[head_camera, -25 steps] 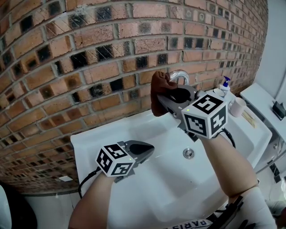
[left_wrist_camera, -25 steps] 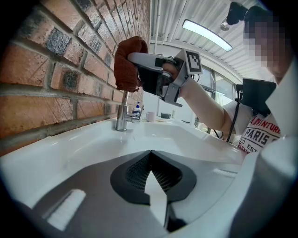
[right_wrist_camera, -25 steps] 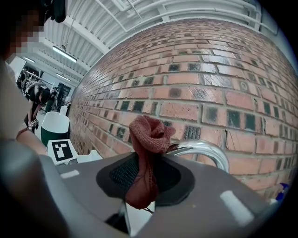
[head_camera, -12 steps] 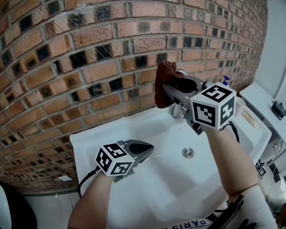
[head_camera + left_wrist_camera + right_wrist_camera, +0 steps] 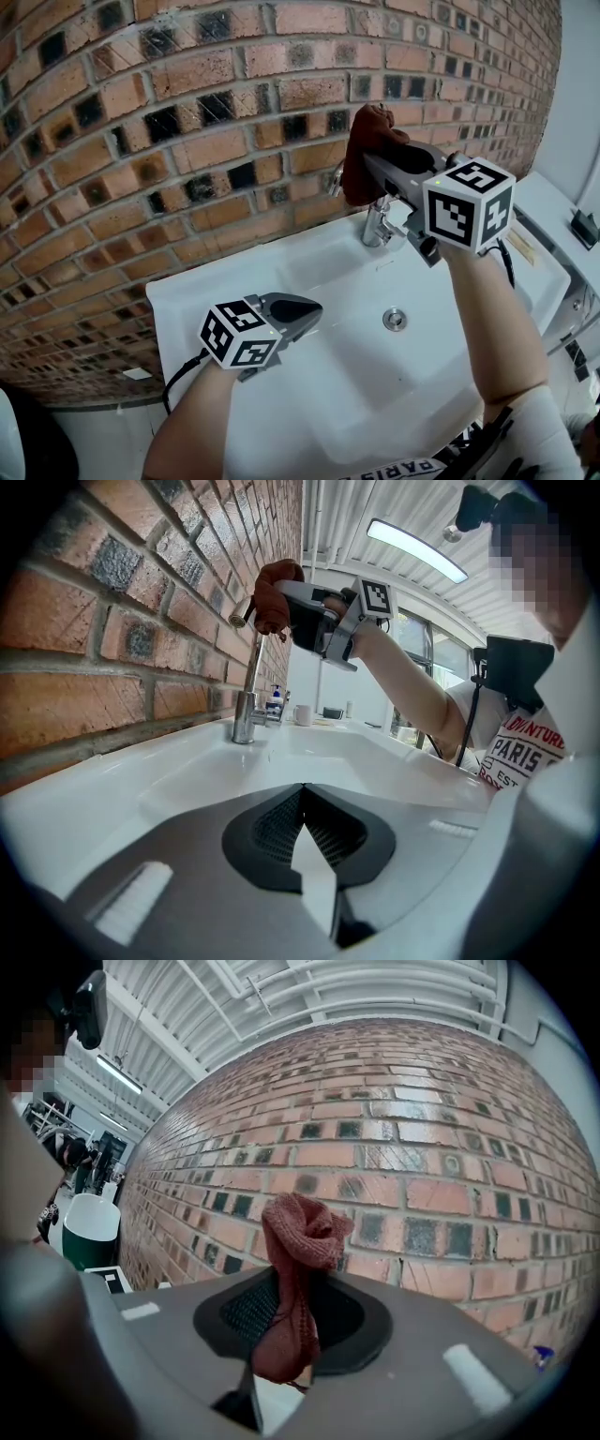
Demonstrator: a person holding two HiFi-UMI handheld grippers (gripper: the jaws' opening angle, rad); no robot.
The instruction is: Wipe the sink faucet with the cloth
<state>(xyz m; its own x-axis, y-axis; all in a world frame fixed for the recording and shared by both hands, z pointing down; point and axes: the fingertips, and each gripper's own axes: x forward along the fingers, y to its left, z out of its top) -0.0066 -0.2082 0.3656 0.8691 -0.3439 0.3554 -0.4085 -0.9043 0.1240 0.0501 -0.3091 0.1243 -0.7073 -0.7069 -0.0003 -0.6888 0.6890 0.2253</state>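
A chrome faucet (image 5: pixel 377 226) stands at the back of the white sink (image 5: pixel 225 281). My right gripper (image 5: pixel 371 157) is shut on a rust-brown cloth (image 5: pixel 364 150) and holds it high, close to the brick wall. In the left gripper view the cloth (image 5: pixel 273 585) sits over the top bend of the faucet (image 5: pixel 248 696), with the right gripper (image 5: pixel 323 616) behind it. The right gripper view shows the cloth (image 5: pixel 296 1241) bunched between the jaws. My left gripper (image 5: pixel 298 314) is shut on nothing, low over the sink's left side; its jaws meet (image 5: pixel 301 794).
A brick wall (image 5: pixel 187 112) rises right behind the sink. The drain (image 5: pixel 395 320) lies in the basin below the right arm. A white mug (image 5: pixel 302 714) and a soap bottle (image 5: pixel 273 700) stand past the faucet. A white counter (image 5: pixel 553 211) is at the right.
My right gripper has carried the cloth up and to the right, from in front of the spout to the faucet's top near the wall. The left gripper has stayed put.
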